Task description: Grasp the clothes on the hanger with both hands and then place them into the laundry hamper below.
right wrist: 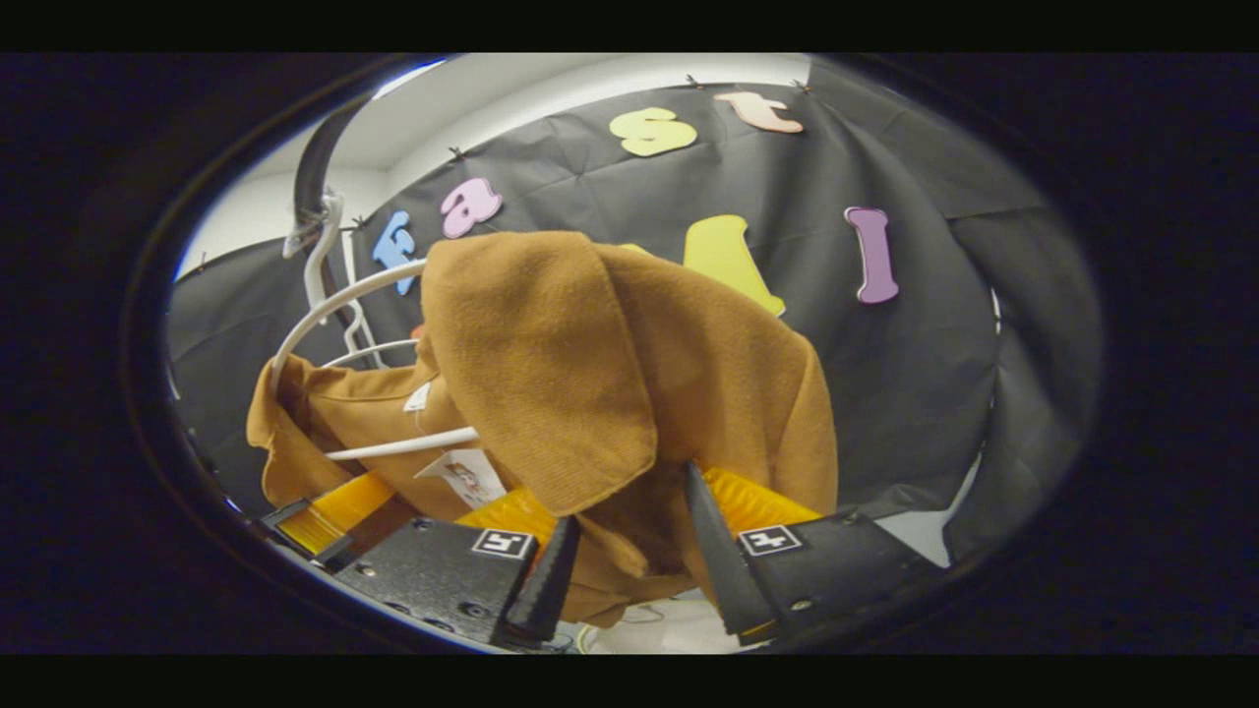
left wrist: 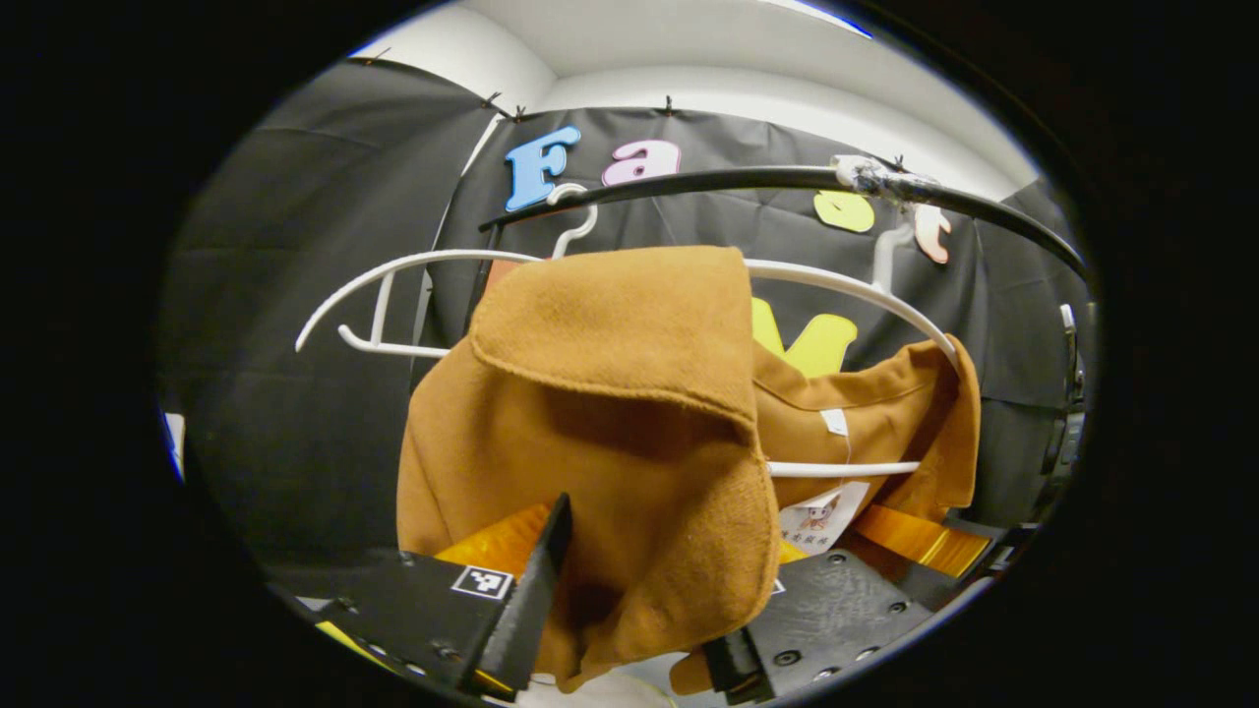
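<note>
Tan, felt-like woollen cloth sits between the fingers of both your grippers: in the left gripper view the left gripper [left wrist: 629,600] has its two fingers set narrow with a fold of the soft tan wool garment [left wrist: 610,413] bunched between them, and in the right gripper view the right gripper [right wrist: 629,570] pinches another fold of the same garment [right wrist: 590,393] in the same way. Both look clamped on the cloth, though the contact under the folds is partly hidden. The garment is draped over the white curved plastic hanger [left wrist: 413,261], which hooks on the black horizontal metal rail [left wrist: 748,179] above; its collar side hangs toward the hanger's far end, with a white paper tag [left wrist: 821,516] dangling below the lower bar. Risk, as a judgement: if you pull straight down, the collar may snag on the hanger's arm or lower bar and drag the hanger off the rail; lift up and off first. Thick cloth may also slip from a shallow pinch. The laundry hamper lies outside these frames, so its contents cannot be told.
</note>
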### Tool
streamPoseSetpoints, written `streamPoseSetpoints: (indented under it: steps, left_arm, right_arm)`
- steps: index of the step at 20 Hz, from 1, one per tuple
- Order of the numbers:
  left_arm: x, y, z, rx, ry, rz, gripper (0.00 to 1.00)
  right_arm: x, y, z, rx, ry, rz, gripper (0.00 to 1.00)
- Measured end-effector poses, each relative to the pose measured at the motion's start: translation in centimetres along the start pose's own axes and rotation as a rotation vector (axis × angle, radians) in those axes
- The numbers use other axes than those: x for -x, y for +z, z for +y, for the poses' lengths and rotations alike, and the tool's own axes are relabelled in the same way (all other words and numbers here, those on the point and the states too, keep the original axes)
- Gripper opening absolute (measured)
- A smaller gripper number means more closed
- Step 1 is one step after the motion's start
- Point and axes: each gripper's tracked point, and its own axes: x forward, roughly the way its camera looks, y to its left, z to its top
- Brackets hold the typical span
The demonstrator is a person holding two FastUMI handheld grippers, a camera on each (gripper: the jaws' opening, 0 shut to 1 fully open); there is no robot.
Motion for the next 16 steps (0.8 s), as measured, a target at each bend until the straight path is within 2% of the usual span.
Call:
streamPoseSetpoints:
  steps: [2, 3, 4, 5, 6, 7, 15, 16]
  left_arm:
    - [-0.2, 0.2, 1.2, 0.024, 0.030, 0.002, 0.50]
    - [-0.2, 0.4, 1.7, 0.035, 0.040, 0.004, 0.38]
    - [-0.1, 0.5, 1.5, 0.046, 0.025, 0.010, 0.27]
    - [0.1, 0.4, 1.3, 0.050, 0.006, 0.019, 0.15]
    - [0.2, 0.4, 1.5, 0.052, -0.006, 0.021, 0.15]
    - [0.4, 0.5, 1.7, 0.055, -0.014, 0.024, 0.15]
    - [2.7, 1.4, 0.8, 0.034, -0.104, 0.033, 0.15]
    - [2.9, 1.5, 0.6, 0.039, -0.115, 0.042, 0.15]
  right_arm:
    - [0.0, 0.2, -0.7, -0.018, 0.000, -0.003, 0.46]
    - [0.1, 0.3, -1.2, -0.031, -0.003, -0.004, 0.41]
    - [0.1, 0.4, -1.6, -0.039, -0.007, -0.004, 0.36]
    - [0.2, 0.5, -2.2, -0.041, -0.022, -0.007, 0.24]
    - [0.5, 0.8, -2.6, -0.043, -0.025, -0.013, 0.29]
    - [0.9, 1.0, -2.8, -0.041, -0.020, -0.022, 0.20]
    - [4.2, 3.6, -2.2, -0.018, 0.091, -0.136, 0.07]
    - [4.5, 4.1, -2.3, -0.010, 0.091, -0.151, 0.08]
